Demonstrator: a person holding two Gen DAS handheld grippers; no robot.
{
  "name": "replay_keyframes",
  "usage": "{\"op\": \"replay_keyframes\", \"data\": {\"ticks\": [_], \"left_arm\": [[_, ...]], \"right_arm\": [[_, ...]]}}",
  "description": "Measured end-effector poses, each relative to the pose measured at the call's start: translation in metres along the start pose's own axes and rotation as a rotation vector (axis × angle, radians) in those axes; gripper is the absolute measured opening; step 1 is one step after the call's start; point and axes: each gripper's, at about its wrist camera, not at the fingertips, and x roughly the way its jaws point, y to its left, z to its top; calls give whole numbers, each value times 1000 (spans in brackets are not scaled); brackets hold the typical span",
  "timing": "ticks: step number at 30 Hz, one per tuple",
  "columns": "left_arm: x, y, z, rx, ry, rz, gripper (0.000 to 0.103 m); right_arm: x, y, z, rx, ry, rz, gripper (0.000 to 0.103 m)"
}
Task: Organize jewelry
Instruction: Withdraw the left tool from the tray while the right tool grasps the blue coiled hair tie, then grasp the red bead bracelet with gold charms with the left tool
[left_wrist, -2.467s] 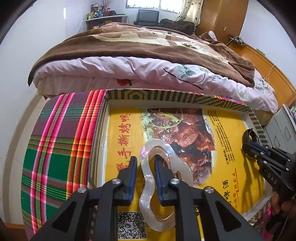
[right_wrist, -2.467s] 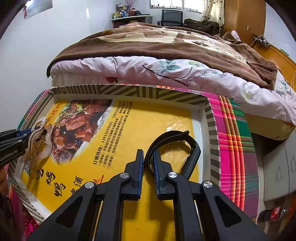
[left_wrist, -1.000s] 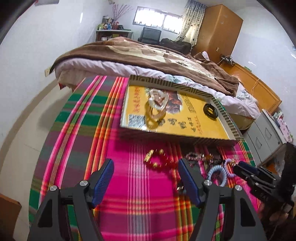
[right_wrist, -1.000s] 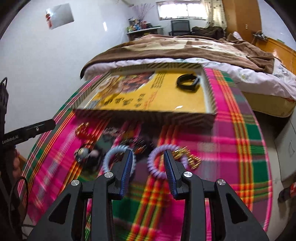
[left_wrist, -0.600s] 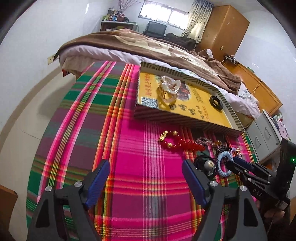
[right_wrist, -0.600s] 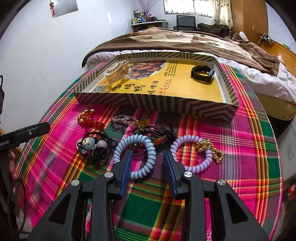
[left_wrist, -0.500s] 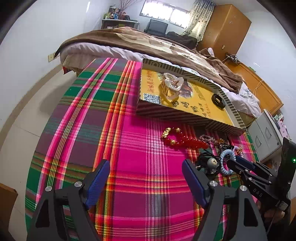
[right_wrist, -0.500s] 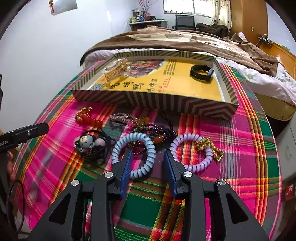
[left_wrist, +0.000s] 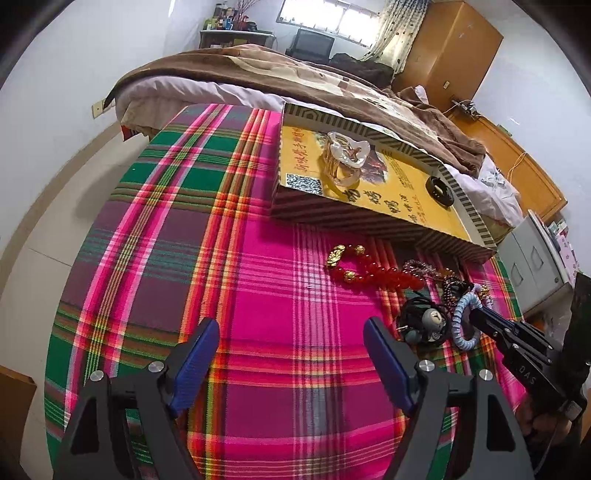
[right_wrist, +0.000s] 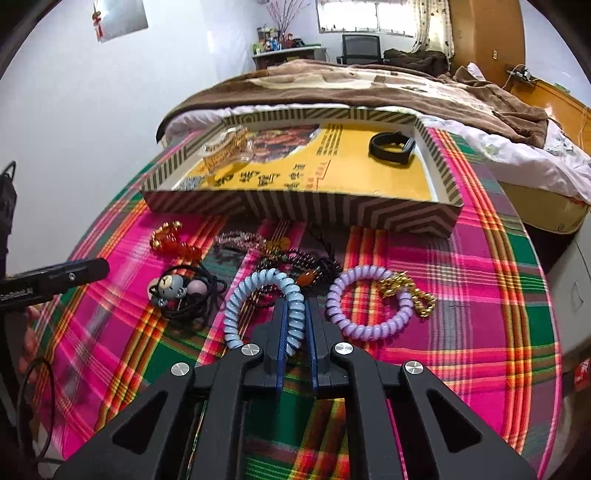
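My right gripper (right_wrist: 296, 317) is shut on the light blue coil hair tie (right_wrist: 258, 295), which lies on the plaid cloth; it also shows in the left wrist view (left_wrist: 463, 321). My left gripper (left_wrist: 291, 347) is wide open and empty above bare cloth. A striped box (right_wrist: 303, 212) with a yellow printed floor holds a clear hair claw (left_wrist: 347, 155) and a black band (right_wrist: 391, 147). In front of the box lie a red bead bracelet (left_wrist: 373, 273), a black hair tie with a bear charm (right_wrist: 177, 291), a purple coil tie (right_wrist: 369, 302), a gold chain (right_wrist: 413, 291) and dark bead strings (right_wrist: 310, 262).
The plaid cloth (left_wrist: 184, 240) covers the table. A bed with a brown blanket (right_wrist: 369, 85) stands right behind the box. A grey drawer unit (left_wrist: 535, 254) is at the right. The left half of the cloth holds no jewelry.
Both grippers pulled back from the box after letting go of the hair claw and the black band. The right gripper then came down and shut on the blue coil tie. The left gripper stays open.
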Motion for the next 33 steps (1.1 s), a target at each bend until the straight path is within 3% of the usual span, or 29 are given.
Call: {"op": "replay_keyframes", "data": {"ticks": [5, 12, 24, 28, 33], "left_arm": [[6, -2, 11, -22, 8, 6, 80], [31, -15, 31, 20, 24, 76, 80], [64, -43, 44, 175, 50, 200, 80], [67, -49, 45, 213, 50, 191, 79], [66, -58, 42, 263, 38, 165, 66]], "right_arm": [[-13, -12, 1, 31, -28, 18, 9], [-34, -22, 3, 57, -87, 29, 9], [-31, -33, 6, 84, -99, 48, 9], [-29, -37, 5, 94, -97, 52, 9], [-26, -41, 4, 108, -96, 57, 9]]}}
